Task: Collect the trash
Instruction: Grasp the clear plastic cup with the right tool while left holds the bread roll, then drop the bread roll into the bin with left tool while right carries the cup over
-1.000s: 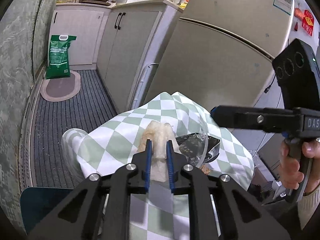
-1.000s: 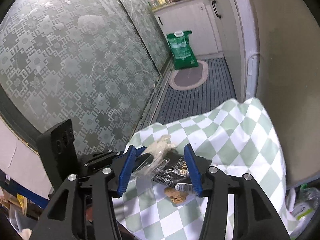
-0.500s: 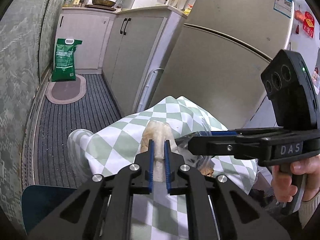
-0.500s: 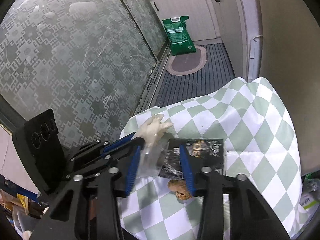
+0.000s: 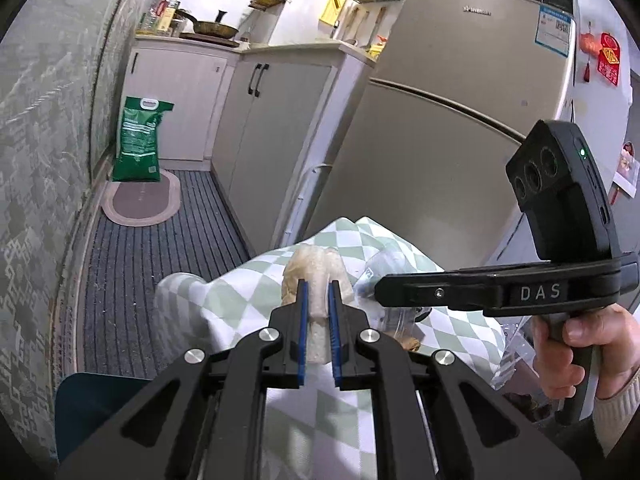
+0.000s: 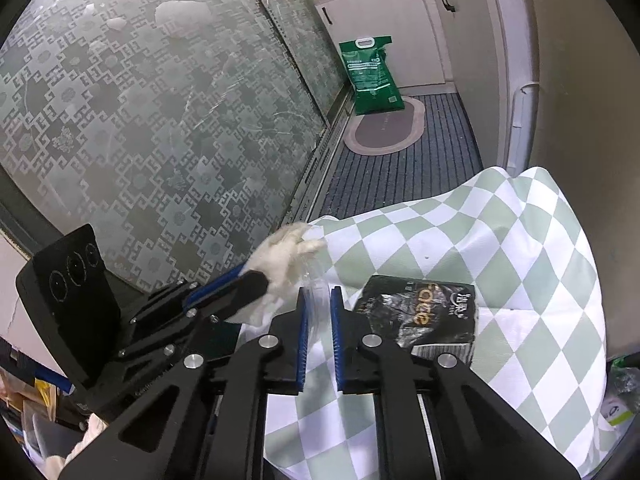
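Observation:
My left gripper (image 5: 318, 294) is shut on a crumpled white tissue (image 5: 314, 266), held just above the green-and-white chequered tablecloth (image 5: 240, 284). In the right wrist view my right gripper (image 6: 319, 302) has its jaws closing, the pads pressing on a clear plastic wrapper (image 6: 314, 280). A black snack packet (image 6: 424, 318) lies on the cloth (image 6: 500, 248) just right of it. The left gripper (image 6: 256, 280) and its tissue (image 6: 284, 254) sit close on the left. The right gripper (image 5: 380, 290) also shows side-on in the left wrist view, held by a hand (image 5: 580, 344). A brown scrap (image 5: 408, 345) lies beneath it.
A fridge (image 5: 440, 140) and pale cabinets (image 5: 276, 140) stand behind the table. A green sack (image 5: 138, 140) and an oval mat (image 5: 140, 200) are on the striped floor beyond. Frosted patterned glass (image 6: 160, 120) runs along the left side.
The right gripper's jaws went from wide apart to closed on the clear wrapper, and it moved in beside the left gripper. The left gripper kept its hold on the tissue and rose slightly.

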`<state>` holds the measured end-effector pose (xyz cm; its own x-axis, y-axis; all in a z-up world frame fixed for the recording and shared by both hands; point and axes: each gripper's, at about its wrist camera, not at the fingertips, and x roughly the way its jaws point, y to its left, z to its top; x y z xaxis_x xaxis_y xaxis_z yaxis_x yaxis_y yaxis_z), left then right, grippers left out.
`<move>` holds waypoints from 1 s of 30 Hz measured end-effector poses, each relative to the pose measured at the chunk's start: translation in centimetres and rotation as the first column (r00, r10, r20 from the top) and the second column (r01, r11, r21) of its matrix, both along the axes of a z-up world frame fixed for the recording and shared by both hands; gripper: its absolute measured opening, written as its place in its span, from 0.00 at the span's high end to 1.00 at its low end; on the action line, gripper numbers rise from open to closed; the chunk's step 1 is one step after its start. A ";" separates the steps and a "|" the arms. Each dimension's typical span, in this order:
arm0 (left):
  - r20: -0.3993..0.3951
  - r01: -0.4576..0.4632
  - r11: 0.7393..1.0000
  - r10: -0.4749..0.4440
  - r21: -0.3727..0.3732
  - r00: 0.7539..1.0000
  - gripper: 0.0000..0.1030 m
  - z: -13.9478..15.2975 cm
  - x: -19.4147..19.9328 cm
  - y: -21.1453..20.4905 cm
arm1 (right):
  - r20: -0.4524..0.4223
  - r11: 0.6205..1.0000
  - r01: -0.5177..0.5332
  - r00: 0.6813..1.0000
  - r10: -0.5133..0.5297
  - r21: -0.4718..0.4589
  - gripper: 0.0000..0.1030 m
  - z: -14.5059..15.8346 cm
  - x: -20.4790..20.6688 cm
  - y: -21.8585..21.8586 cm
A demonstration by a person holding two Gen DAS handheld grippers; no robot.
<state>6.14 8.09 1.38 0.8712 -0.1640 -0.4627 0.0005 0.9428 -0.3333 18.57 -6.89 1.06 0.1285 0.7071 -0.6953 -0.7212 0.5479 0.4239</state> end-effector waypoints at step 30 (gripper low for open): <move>-0.046 -0.174 0.984 0.176 0.046 0.983 0.90 -1.1 -7.8 6.9 | 0.083 0.994 -0.097 0.991 0.102 -0.059 0.98 0.4 -3.5 5.8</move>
<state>-1.69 14.94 0.25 0.8603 0.0093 -0.5098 -0.1815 0.9399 -0.2892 15.09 -1.11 1.50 0.1199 0.6805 -0.7228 -0.8057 0.4922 0.3297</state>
